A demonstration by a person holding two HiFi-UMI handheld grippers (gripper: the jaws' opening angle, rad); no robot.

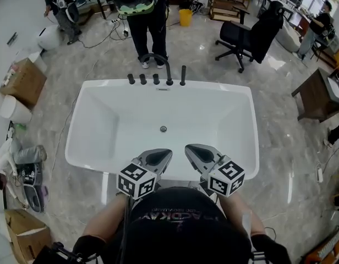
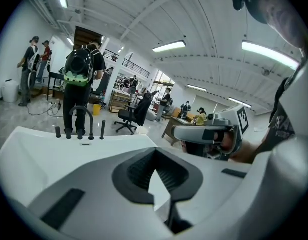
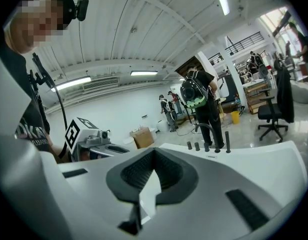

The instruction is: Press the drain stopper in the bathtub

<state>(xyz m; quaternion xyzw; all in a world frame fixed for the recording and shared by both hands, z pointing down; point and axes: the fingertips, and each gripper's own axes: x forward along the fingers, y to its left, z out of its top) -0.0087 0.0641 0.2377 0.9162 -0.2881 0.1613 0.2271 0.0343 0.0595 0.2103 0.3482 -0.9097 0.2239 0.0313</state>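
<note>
Both closed — left gripper (image 1: 165,155), right gripper (image 1: 190,149) — above the bathtub (image 1: 252,142) rim.

Room as I view it: grey marble floor (image 1: 279,164), black office chair (image 1: 235,34), dark wooden desk (image 1: 315,95) right, cardboard box (image 1: 23,81) left, strip lights (image 2: 169,46) overhead.

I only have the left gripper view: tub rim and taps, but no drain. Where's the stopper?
Observer: The head view shows the drain stopper on the floor of the bathtub, midway between the side walls.
Operator: Where's my left gripper relative to it?
Observer: The left gripper hangs above the near rim, short of the drain stopper and roughly in line with it.
Operator: Is the right one holding anything?
Observer: No. The right gripper has its fingers together with nothing between them.
</note>
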